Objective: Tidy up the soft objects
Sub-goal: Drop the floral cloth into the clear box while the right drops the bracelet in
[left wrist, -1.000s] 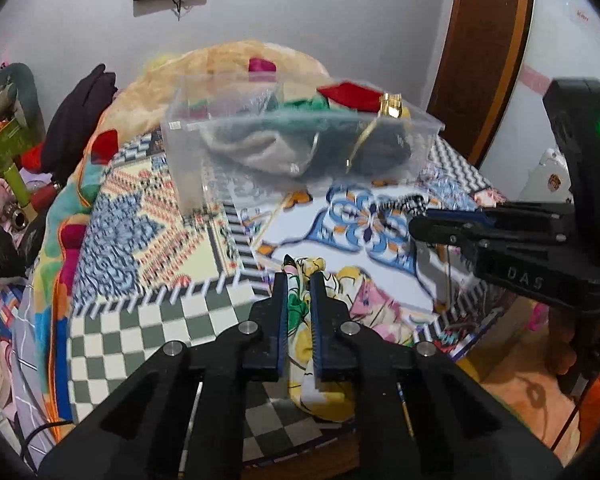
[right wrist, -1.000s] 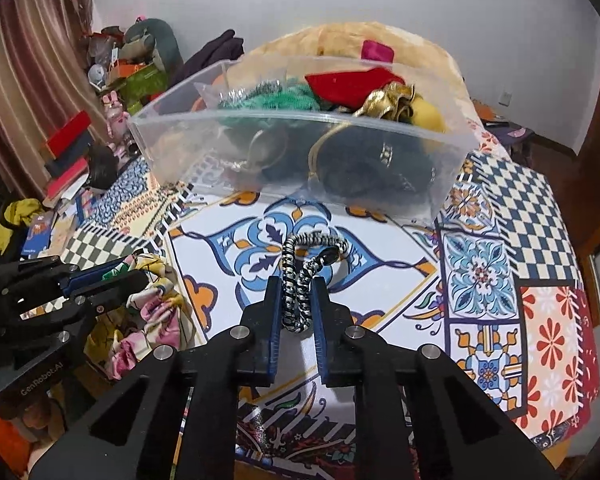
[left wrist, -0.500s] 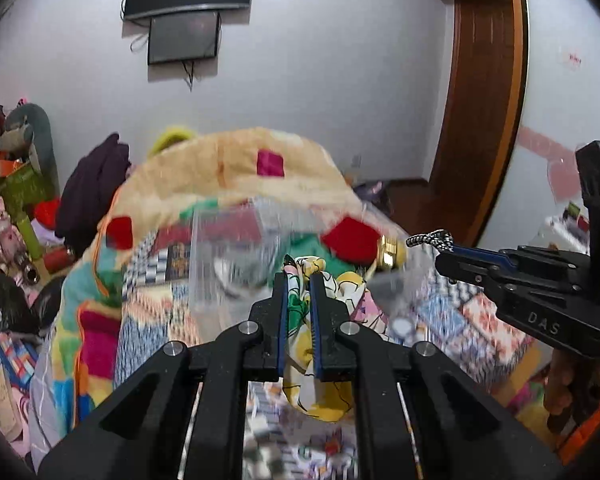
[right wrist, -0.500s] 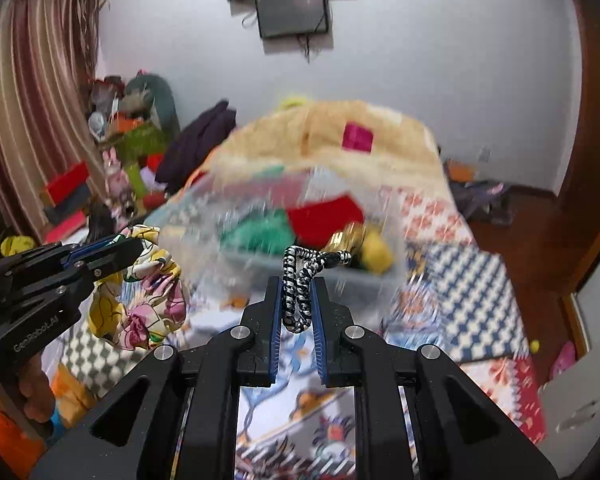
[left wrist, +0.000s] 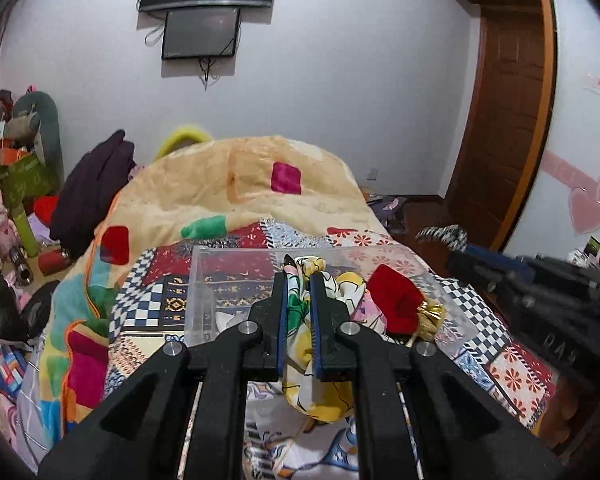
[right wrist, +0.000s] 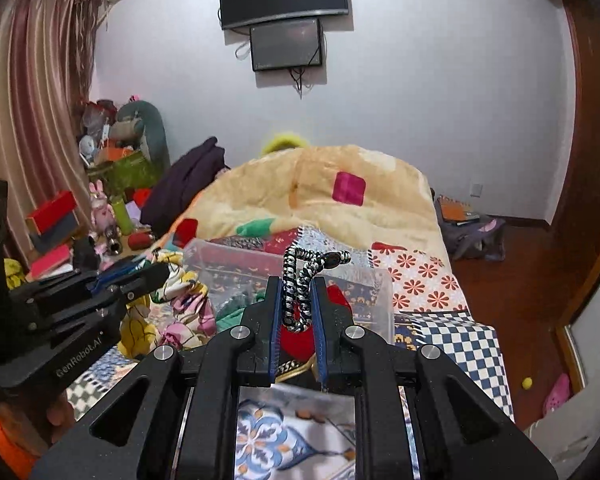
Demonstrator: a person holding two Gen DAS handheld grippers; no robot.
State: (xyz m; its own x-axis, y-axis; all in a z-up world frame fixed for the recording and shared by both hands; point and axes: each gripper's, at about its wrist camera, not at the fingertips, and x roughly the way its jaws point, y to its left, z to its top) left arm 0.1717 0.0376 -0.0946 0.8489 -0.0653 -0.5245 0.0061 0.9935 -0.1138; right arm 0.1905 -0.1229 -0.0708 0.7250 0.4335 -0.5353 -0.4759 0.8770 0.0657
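Black hand-held gripper [left wrist: 298, 280] with blue-padded fingers, silver screws, "GenRobot.AI" lettering.

The right tool [right wrist: 296, 300] squeezes a black and white hair tie [right wrist: 300, 280] between its two fingers, up above the clear box [right wrist: 380, 300]. The left tool [right wrist: 136, 276] is on the left side and holds a flowery cloth [right wrist: 180, 304] near the box. Red and green soft things lie in the box. The box sits on a bed [right wrist: 440, 292] with a patterned cover.

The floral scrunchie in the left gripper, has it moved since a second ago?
Yes. The floral scrunchie, clamped in the left gripper, has risen off the patterned bedspread and gone forward to the clear bin.
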